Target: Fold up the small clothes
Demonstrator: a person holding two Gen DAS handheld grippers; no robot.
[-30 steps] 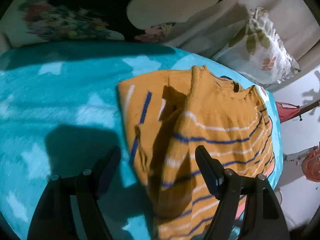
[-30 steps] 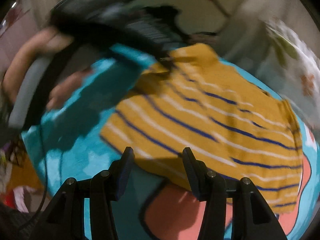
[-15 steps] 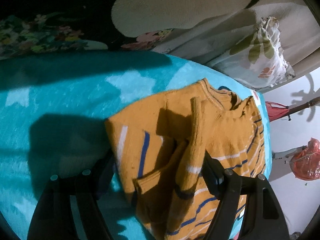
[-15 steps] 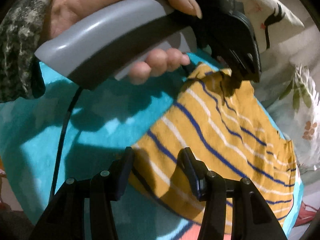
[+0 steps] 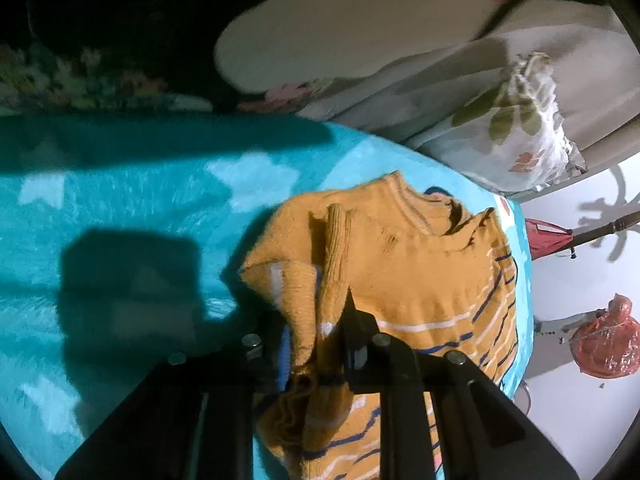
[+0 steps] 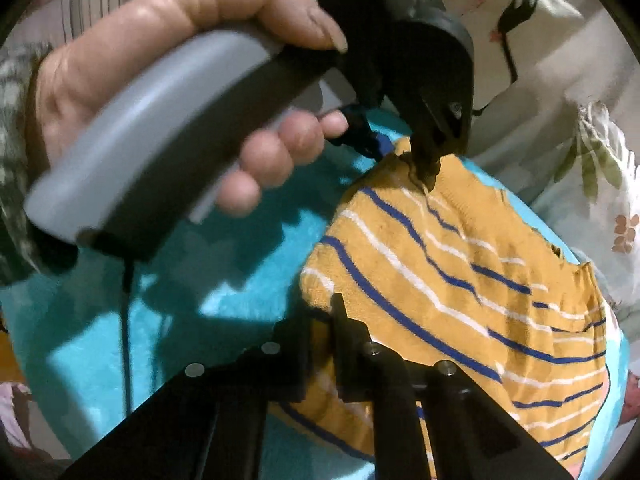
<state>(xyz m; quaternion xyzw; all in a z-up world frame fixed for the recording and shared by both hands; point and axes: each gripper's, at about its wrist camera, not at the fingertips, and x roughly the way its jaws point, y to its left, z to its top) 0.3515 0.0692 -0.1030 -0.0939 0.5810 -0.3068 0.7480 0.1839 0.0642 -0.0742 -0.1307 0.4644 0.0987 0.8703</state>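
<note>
Turquoise fleece blanket (image 5: pixel 120 184) with pale star shapes covers the bed, floral pillow (image 5: pixel 520 136) at far right edge, beige wall behind. Orange knit sweater (image 5: pixel 420 264) with blue and white stripes lies on the blanket toward its right side, partly bunched, collar up at the far end.

Left claw (image 5: pixel 316 344): closed tight on a gathered fold of the sweater, fabric pinched between the two black fingers and lifted into a ridge; a lump of knit hangs below the jaws. From the right wrist view the same left claw (image 6: pixel 424 168) bites the sweater's (image 6: pixel 460 280) far upper corner, with the left hand (image 6: pixel 180 92) wrapped round its grey handle, cable trailing down over the blanket (image 6: pixel 120 320).

Right claw (image 6: pixel 320 332): fingers drawn nearly together, clamped on the near left edge of the sweater, hem tucked between them. Only a thin gap, filled with cloth.

Sweater stretched between the two claws, stripes running diagonally, right part flat on the blanket. A pink patch of the blanket print shows near the lower right rim. Red plastic bag (image 5: pixel 600 336) and a red cloth thing (image 5: pixel 546 236) on a pole sit off the bed at right, over a white floor. Hard shadows of the claw rigs fall across the blanket on the left.
</note>
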